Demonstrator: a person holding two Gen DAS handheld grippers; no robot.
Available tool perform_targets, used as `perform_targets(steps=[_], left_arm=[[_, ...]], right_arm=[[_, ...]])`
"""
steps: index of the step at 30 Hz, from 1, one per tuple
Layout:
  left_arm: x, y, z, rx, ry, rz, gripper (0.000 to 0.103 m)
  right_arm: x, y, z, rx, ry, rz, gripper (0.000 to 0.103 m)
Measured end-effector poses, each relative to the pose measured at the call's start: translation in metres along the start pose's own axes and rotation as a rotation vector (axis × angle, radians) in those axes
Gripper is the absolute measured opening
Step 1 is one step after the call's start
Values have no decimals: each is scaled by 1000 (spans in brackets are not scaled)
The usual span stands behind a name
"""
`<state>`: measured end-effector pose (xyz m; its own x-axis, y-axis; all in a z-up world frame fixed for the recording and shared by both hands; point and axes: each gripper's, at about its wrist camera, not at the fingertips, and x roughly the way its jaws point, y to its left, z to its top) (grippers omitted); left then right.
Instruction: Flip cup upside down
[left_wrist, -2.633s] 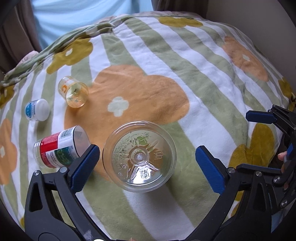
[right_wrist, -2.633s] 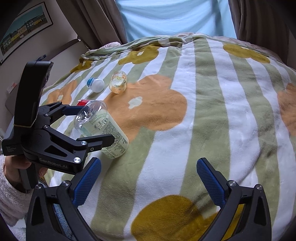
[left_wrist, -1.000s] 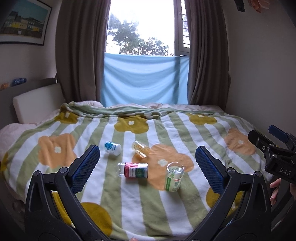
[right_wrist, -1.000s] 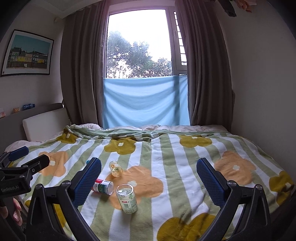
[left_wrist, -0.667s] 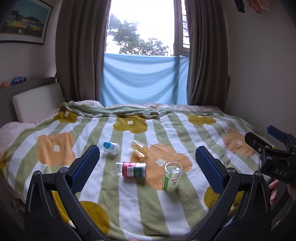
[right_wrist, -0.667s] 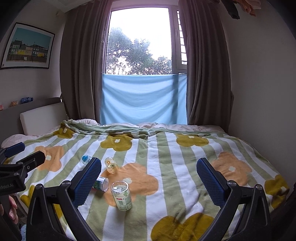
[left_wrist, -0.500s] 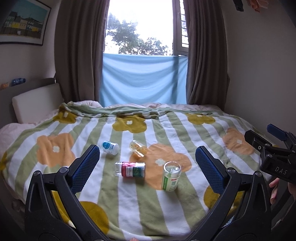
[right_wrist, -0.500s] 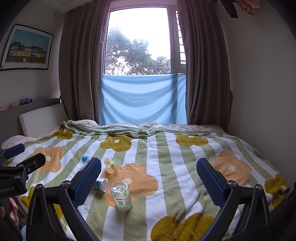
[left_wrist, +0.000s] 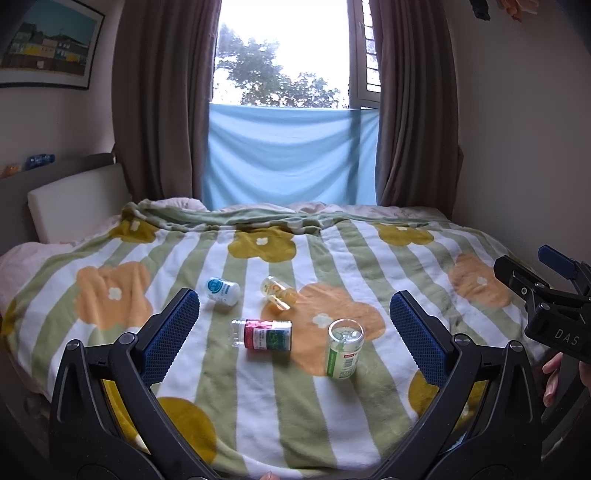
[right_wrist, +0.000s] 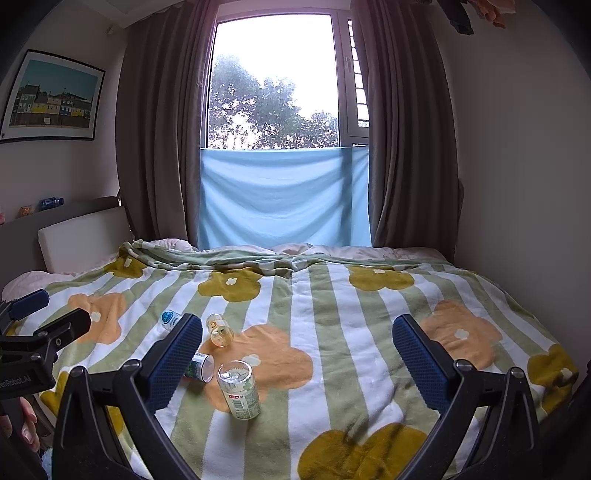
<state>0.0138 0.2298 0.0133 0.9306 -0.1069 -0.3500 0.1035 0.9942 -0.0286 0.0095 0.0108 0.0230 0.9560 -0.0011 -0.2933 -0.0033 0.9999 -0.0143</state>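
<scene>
The cup (left_wrist: 343, 350) is clear plastic with a green label. It stands on end on the flowered blanket (left_wrist: 258, 406), leaning slightly, with what looks like its moulded base on top. It also shows in the right wrist view as the cup (right_wrist: 240, 391). My left gripper (left_wrist: 293, 306) is open and empty, held well back from the cup near the bed's foot. My right gripper (right_wrist: 295, 325) is likewise open with nothing between its blue pads. Each gripper appears at the edge of the other's view: right gripper (left_wrist: 546, 295), left gripper (right_wrist: 37, 332).
Left of the cup lie a red-labelled bottle (left_wrist: 264, 334), a small amber jar (left_wrist: 279, 291) and a white bottle with a blue end (left_wrist: 221, 291). Behind the bed are a headboard cushion (left_wrist: 74, 199), curtains and a window. A hand (left_wrist: 552, 373) holds the right gripper.
Since 2.6 s ago both grippers have drawn far back from the cup, which the left one's open fingers then flanked. Over the last second the views barely shift.
</scene>
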Motion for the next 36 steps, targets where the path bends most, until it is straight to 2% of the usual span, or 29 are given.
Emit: perform_targets(steps=[28,36], left_arm=[[-4,-9,1,-24,-31,6,103],[-17,-19,-1,13,-114,91,103]], right_arm=[[3,-8,1,6,-10,4,103],[1,-13,2,10,-19,10,103]])
